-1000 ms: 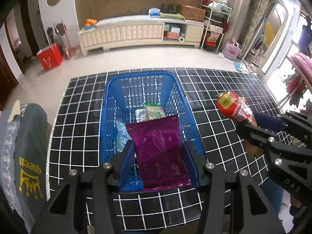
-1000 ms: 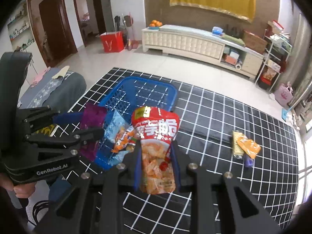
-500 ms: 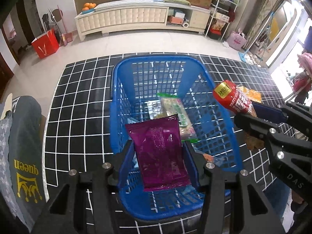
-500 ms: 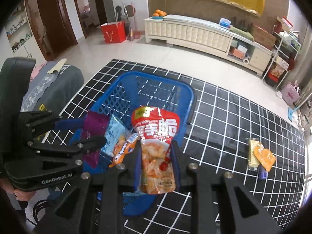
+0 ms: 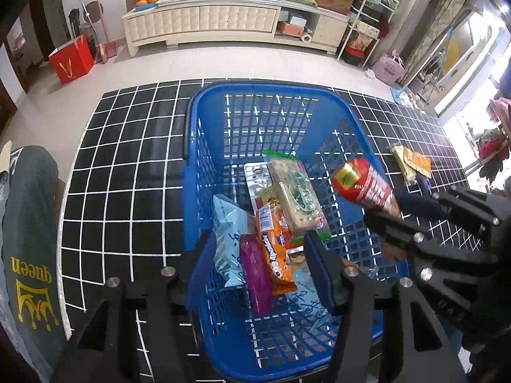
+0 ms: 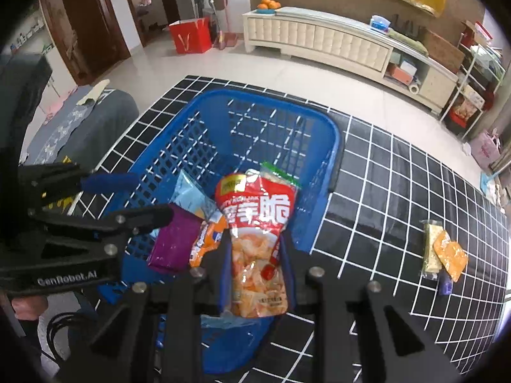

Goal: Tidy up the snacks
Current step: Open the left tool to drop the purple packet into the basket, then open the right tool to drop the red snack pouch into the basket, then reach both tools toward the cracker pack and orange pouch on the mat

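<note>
Hovering over the blue basket (image 5: pixel 348 134), my left fingers (image 5: pixel 258 255) have just been opening, the purple packet (image 5: pixel 255 274) loose between them; my right fingers (image 6: pixel 255 261) clench the red chip bag (image 6: pixel 255 239), upright above it.

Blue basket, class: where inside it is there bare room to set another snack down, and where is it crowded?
The far half of the blue basket, between its far wall and the cracker pack, is bare. The near half is crowded: purple pack, orange biscuit pack, light-blue bag.
</note>
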`<action>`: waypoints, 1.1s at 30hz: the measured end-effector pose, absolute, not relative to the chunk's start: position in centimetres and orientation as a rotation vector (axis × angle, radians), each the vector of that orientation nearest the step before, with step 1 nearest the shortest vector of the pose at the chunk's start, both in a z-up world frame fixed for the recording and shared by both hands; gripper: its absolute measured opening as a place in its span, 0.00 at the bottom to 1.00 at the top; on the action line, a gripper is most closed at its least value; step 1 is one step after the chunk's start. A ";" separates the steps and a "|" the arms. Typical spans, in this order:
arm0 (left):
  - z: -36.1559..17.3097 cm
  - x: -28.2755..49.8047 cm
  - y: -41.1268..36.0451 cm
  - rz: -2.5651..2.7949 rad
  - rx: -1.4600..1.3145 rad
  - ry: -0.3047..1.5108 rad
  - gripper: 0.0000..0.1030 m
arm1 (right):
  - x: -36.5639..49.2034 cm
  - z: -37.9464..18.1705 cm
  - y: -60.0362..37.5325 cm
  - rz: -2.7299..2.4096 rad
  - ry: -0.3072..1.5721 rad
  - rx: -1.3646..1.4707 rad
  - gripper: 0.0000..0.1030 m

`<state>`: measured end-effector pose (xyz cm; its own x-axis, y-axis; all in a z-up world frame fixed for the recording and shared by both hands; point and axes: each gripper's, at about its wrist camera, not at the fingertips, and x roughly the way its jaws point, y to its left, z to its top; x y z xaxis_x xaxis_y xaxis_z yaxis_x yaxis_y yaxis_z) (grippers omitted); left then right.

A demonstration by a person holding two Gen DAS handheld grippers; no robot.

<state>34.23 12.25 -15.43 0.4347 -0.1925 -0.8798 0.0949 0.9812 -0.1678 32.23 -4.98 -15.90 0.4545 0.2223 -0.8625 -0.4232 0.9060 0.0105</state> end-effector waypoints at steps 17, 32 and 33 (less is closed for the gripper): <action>-14.3 32.4 13.2 -0.168 -0.140 1.083 0.53 | 31.0 -15.6 -4.0 0.402 0.999 -0.262 0.77; -9.5 28.3 8.4 -0.195 -0.102 1.018 0.53 | 26.4 -10.4 -12.0 0.280 0.932 -0.188 0.82; -9.2 28.2 7.7 -0.204 -0.094 1.014 0.53 | 26.0 -10.1 -12.7 0.270 0.925 -0.187 0.82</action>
<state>28.22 7.72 -9.20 0.5112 -0.2128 -0.8327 0.1253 0.9770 -0.1728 26.00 -12.69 -10.08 0.5718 0.1490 -0.8068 -0.3082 0.9503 -0.0430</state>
